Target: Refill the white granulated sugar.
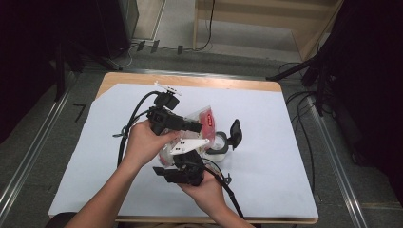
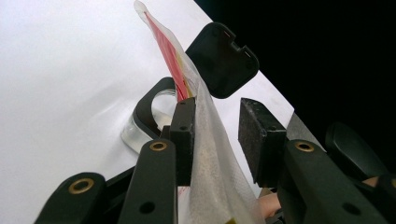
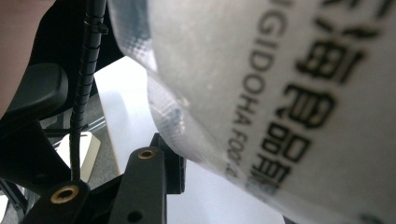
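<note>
A clear plastic bag [image 1: 205,121] with red contents and black print is held up on edge over the middle of the table. In the left gripper view the bag [image 2: 210,154] runs between the jaws of my left gripper [image 2: 217,135], touching one pad while the other stands apart, so this gripper is open. My right gripper [image 1: 180,159] is at the bag's near end. One of its pads [image 3: 173,163] presses on the bulging bag [image 3: 280,93], and the other jaw is hidden behind it. A clear round container [image 1: 219,142] stands beyond the bag with its black lid [image 1: 235,132] flipped open.
A white sheet [image 1: 266,156] covers the wooden table [image 1: 190,80]. Black cables [image 1: 304,123] run along the floor at the right, and dark stands rise at both sides. A cable trails from each gripper toward the near edge.
</note>
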Demonstrator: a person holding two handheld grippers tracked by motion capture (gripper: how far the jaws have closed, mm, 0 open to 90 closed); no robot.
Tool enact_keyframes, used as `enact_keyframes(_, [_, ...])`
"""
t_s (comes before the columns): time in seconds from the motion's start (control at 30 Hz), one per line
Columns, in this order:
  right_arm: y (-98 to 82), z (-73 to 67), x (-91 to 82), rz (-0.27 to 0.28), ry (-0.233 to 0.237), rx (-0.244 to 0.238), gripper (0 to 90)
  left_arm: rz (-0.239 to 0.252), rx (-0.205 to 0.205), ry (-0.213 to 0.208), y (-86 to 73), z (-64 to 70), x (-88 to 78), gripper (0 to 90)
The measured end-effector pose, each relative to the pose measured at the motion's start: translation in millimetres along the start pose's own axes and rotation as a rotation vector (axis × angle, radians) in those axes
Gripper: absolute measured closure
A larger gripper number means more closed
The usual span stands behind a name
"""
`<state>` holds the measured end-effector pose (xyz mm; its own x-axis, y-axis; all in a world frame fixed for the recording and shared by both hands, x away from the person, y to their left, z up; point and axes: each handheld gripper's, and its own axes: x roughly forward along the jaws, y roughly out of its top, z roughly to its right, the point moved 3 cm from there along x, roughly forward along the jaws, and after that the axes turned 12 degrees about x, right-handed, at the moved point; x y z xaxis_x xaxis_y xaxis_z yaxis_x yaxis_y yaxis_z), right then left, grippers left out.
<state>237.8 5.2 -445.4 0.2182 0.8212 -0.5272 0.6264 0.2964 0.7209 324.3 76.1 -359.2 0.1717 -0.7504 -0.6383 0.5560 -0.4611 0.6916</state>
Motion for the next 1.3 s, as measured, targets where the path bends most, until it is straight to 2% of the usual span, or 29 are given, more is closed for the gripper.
enact_keyframes(0.47, [-0.2, 0.2, -1.9, -0.001, -0.008, -0.003, 63.3, 0.022, 0.006, -0.003, 0.9, 3.1, 1.9, 66.8])
enact_keyframes(0.8, [-0.4, -0.5, -1.7, -0.002, -0.006, -0.005, 63.2, 0.009, 0.013, 0.005, 1.3, 3.9, 1.1, 66.5])
enact_keyframes(1.3, [-0.2, -1.1, -2.0, -0.003, -0.009, -0.007, 63.0, 0.016, 0.017, 0.005, 2.1, 6.3, 1.4, 66.0])
